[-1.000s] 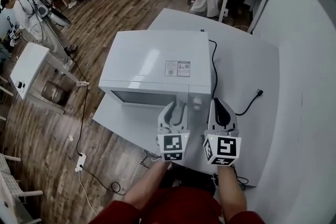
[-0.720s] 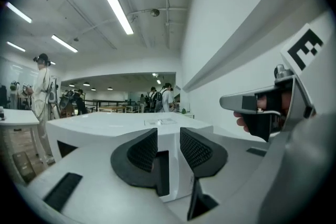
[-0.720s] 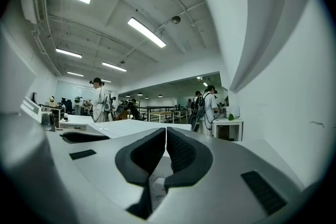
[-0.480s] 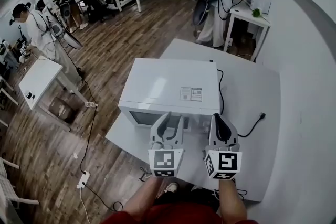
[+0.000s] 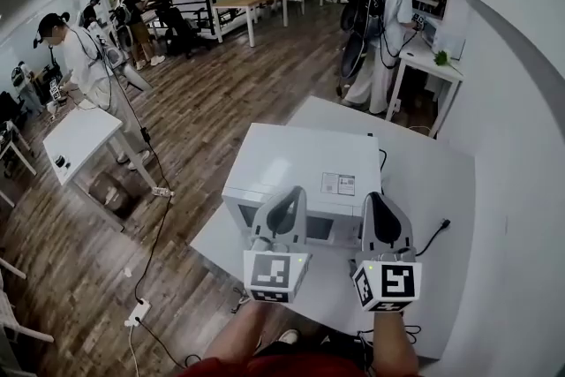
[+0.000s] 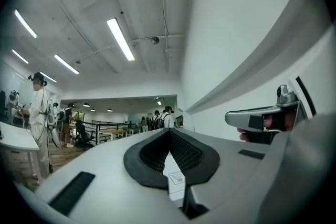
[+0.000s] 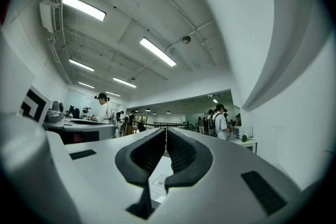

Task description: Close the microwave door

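The white microwave point(image 5: 300, 168) stands on the white table point(image 5: 428, 181), and its door point(image 5: 320, 229) lies flush with the front, partly hidden behind my grippers. My left gripper point(image 5: 287, 197) is held up in front of the door, shut with nothing between its pads. To its right, my right gripper point(image 5: 378, 200) is also shut and empty, at the same height. In the left gripper view the closed left gripper point(image 6: 169, 131) points level over the microwave's top point(image 6: 176, 180), with the right gripper's body point(image 6: 262, 119) beside it. The right gripper view shows the right gripper point(image 7: 166, 131) with its jaws together.
A black power cable point(image 5: 433, 236) runs over the table to the right of the microwave. A white wall point(image 5: 521, 146) closes off the right side. Several people stand on the wooden floor point(image 5: 203, 101) at the back and left. A power strip point(image 5: 137, 311) lies on the floor.
Both grippers have risen in front of the microwave. The left gripper's jaws, apart before, have come together. The head view has tilted up and takes in more of the room.
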Motion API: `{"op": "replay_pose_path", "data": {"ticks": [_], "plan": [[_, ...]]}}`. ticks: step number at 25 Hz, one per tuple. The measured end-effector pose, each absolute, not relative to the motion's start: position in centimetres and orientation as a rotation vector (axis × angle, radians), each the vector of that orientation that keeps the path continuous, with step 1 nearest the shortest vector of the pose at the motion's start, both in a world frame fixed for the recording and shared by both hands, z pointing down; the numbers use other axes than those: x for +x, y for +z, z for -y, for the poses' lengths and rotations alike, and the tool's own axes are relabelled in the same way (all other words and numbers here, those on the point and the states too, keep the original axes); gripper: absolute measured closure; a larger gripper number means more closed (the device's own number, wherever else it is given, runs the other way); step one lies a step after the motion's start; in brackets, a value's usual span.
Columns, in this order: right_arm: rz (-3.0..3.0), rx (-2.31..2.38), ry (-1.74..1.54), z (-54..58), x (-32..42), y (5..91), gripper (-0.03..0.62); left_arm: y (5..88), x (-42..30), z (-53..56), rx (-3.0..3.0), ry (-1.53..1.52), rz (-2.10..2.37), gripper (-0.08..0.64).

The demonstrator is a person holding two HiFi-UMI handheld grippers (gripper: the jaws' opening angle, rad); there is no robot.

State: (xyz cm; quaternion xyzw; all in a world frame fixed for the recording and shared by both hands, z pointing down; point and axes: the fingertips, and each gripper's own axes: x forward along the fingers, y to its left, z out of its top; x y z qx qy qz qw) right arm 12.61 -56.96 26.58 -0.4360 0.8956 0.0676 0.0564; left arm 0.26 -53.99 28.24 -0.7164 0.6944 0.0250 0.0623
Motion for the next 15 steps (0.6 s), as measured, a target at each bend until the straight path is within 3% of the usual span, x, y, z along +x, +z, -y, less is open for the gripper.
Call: {"op": "replay_pose_path", "data": {"ticks": [15], "plan": [[-2.737,-1.294,0.283,56.0,10.8,24.9,0.565,26.3,-0.9,53.4,-2.153,0.093,-2.106,0.534]]}}
